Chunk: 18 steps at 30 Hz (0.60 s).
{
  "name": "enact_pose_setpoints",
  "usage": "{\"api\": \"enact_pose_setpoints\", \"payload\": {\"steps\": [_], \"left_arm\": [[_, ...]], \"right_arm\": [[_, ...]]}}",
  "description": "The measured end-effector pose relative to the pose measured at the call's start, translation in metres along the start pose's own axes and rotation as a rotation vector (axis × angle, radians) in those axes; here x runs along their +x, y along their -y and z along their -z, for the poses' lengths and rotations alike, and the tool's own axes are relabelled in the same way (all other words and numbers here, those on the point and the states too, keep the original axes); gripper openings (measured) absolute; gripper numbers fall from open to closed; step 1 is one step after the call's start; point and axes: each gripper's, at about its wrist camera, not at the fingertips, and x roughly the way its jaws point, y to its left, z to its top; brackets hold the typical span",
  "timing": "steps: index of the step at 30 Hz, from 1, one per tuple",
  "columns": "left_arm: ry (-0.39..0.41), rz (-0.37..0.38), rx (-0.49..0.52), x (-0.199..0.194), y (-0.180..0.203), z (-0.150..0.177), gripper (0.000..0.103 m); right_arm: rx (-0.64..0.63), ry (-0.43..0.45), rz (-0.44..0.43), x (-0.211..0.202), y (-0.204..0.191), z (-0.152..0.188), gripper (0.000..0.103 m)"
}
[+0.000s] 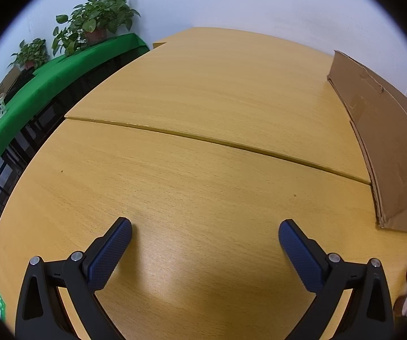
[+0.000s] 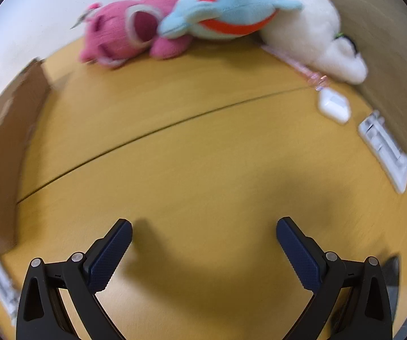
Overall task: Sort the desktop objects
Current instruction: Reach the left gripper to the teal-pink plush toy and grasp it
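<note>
While left sees cardboard box (image 1: 387, 141), right sees plush toys (image 2: 223, 8).

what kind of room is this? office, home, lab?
Probably an office or lab used for data collection: plain wooden desks pushed together against a white wall, potted plants on a green-covered side table, a cardboard box and plush toys staged for sorting.

Both wrist views look low across the desk (image 1: 203, 99), sharing the cardboard box (image 1: 387, 141).

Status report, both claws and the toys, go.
Left claw open, empty. Right claw open, empty. Pink toy, blue toy, white toy piled ahead. Path clear.
</note>
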Motion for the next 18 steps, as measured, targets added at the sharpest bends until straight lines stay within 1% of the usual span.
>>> {"api": "enact_pose_setpoints", "payload": {"steps": [3, 4, 6, 7, 9, 10, 11, 13, 15, 16, 17, 18], "left_arm": [[0.0, -0.01, -0.017, 0.0, 0.001, 0.0, 0.103], [0.0, -0.015, -0.024, 0.0, 0.002, 0.0, 0.103], [0.0, -0.027, -0.041, -0.001, 0.004, 0.002, 0.103], [0.0, -0.032, -0.048, -0.002, 0.004, 0.002, 0.103], [-0.001, -0.035, -0.053, -0.003, 0.005, 0.004, 0.103], [-0.001, -0.034, -0.05, -0.005, 0.006, 0.006, 0.103], [0.0, -0.032, -0.047, -0.006, 0.007, 0.008, 0.103], [-0.001, -0.024, -0.034, -0.008, 0.009, 0.009, 0.103], [-0.003, -0.006, 0.0, -0.011, 0.014, 0.012, 0.103], [-0.004, -0.009, 0.011, -0.012, 0.017, 0.013, 0.103], [-0.005, -0.045, 0.023, -0.017, 0.019, 0.014, 0.103], [0.003, -0.106, 0.035, -0.026, 0.022, 0.013, 0.102]], "right_arm": [[-0.131, 0.075, -0.058, -0.039, -0.04, 0.012, 0.103], [-0.173, 0.114, -0.092, -0.06, -0.056, 0.016, 0.103], [-0.221, 0.178, -0.157, -0.093, -0.075, 0.023, 0.103], [-0.248, 0.226, -0.189, -0.114, -0.085, 0.027, 0.103], [-0.275, 0.288, -0.216, -0.141, -0.096, 0.032, 0.103], [-0.278, 0.304, -0.225, -0.148, -0.099, 0.033, 0.103], [-0.278, 0.313, -0.242, -0.155, -0.103, 0.033, 0.103], [-0.285, 0.301, -0.295, -0.16, -0.108, 0.031, 0.103], [-0.303, 0.281, -0.321, -0.163, -0.112, 0.026, 0.103], [-0.318, 0.274, -0.332, -0.162, -0.115, 0.024, 0.103], [-0.33, 0.263, -0.337, -0.16, -0.118, 0.024, 0.103], [-0.343, 0.248, -0.337, -0.158, -0.124, 0.026, 0.103]]}}
